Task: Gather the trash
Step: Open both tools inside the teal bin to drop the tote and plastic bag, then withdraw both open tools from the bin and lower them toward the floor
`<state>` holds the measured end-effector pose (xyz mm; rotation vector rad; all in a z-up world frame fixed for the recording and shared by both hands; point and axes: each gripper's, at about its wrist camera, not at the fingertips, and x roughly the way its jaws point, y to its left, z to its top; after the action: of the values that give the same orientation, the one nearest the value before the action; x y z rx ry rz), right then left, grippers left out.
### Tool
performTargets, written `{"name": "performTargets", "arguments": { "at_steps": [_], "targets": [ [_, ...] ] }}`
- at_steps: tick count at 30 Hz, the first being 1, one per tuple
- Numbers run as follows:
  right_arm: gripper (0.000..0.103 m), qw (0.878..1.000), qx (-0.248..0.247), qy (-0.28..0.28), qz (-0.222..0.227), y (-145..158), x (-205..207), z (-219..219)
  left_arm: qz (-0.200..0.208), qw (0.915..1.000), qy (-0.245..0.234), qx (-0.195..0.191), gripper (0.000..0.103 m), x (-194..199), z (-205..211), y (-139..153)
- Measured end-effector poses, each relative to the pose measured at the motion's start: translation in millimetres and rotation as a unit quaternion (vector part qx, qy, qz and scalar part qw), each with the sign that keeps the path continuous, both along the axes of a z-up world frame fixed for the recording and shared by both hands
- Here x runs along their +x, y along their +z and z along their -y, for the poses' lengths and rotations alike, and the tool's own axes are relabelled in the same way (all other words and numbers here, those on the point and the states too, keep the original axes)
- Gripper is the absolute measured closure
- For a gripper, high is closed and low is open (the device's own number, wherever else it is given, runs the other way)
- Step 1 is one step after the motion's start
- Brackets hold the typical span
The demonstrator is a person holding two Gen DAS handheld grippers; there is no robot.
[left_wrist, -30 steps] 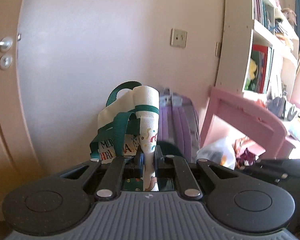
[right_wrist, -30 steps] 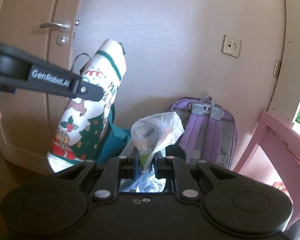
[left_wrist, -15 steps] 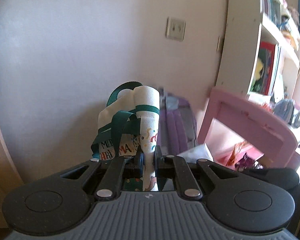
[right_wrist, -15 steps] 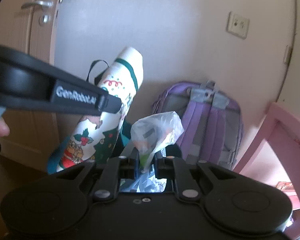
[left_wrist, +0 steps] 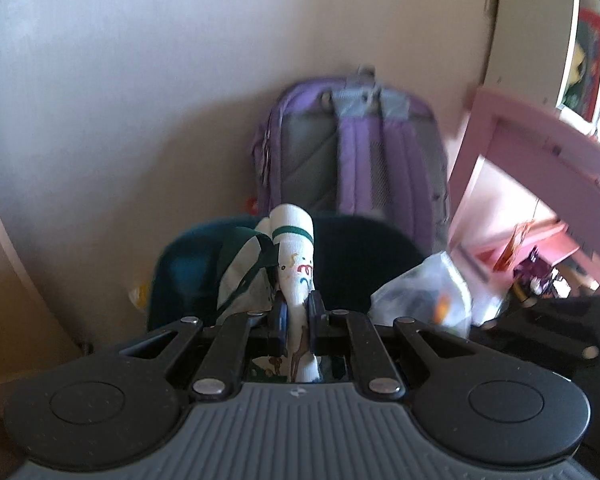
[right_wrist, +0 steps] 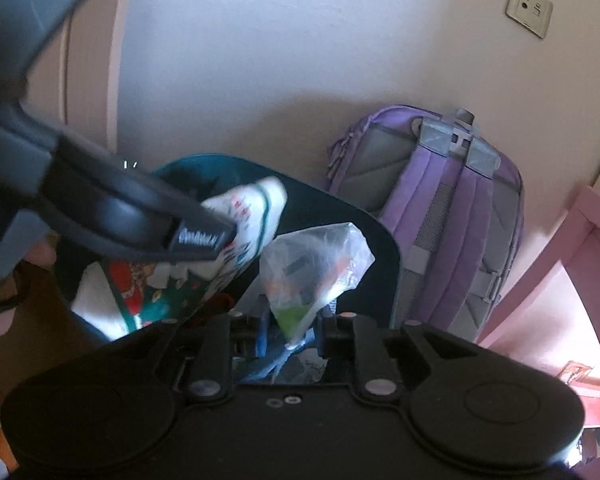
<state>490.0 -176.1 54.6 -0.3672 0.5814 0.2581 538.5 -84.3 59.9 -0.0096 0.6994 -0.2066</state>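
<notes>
We pinch the Christmas bag (left_wrist: 294, 276) with our left gripper (left_wrist: 296, 312) — our right gripper (right_wrist: 290, 326), just loosening, pads apart, has the clear trash bag (right_wrist: 316, 264) between them.

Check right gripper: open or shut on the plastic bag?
Open: the right gripper's jaws, just widened, stand clear of the plastic bag's neck between them.

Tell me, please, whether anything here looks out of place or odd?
Nothing looks spilled or damaged. The one oddity: the Christmas tote bag, reusable cloth pinched in the left gripper, is over the dark bin beside the plastic trash bag.
</notes>
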Motion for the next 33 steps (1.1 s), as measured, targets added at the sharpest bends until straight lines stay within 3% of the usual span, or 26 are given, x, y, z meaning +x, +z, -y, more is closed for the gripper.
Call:
{"name": "performTargets", "arguments": {
  "at_steps": [6, 12, 14, 15, 17, 20, 25, 29, 33],
  "targets": [
    [0.072, 1.0, 0.008, -0.012, -0.014, -4.4, 3.1, 4.9, -0.044, 0.9989, 0.002, 0.02, 0.093, 16.6, 4.4, -22.8],
    [0.062, 0.999, 0.034, -0.019, -0.023, 1.3, -1.0, 11.3, -0.099, 0.995, 0.008, 0.007, 0.092, 23.4, 1.6, -35.2],
    [0.061, 0.999, 0.037, -0.019, -0.023, 3.9, -2.3, 11.7, -0.108, 0.9941, 0.009, -0.004, 0.084, 20.4, -2.1, -35.3],
    [0.06, 0.999, 0.034, -0.023, -0.02, 5.3, -5.2, 11.4, -0.108, 0.994, 0.009, -0.008, 0.079, 17.6, -3.6, -34.5],
    [0.059, 0.999, 0.032, -0.026, -0.019, 8.8, -10.2, 12.3, -0.101, 0.9947, 0.014, -0.01, 0.055, 11.2, -5.4, -29.6],
    [0.058, 0.999, 0.038, -0.03, -0.011, 19.2, -22.3, 15.4, -0.081, 0.9965, 0.02, -0.007, 0.036, -0.4, -6.8, -18.6],
    [0.056, 0.998, 0.052, -0.028, -0.001, 41.1, -51.9, 16.9, -0.066, 0.9976, 0.017, -0.011, 0.035, -23.7, -11.4, 5.8],
    [0.054, 0.998, 0.063, -0.019, 0.0, 56.7, -85.1, 15.0, -0.051, 0.9985, 0.016, -0.01, 0.026, -44.2, -11.8, 27.4],
    [0.053, 0.998, 0.069, -0.012, 0.005, 70.2, -116.2, 10.1, -0.038, 0.9991, 0.014, -0.01, 0.026, -77.0, -18.2, 46.5]
  ]
}}
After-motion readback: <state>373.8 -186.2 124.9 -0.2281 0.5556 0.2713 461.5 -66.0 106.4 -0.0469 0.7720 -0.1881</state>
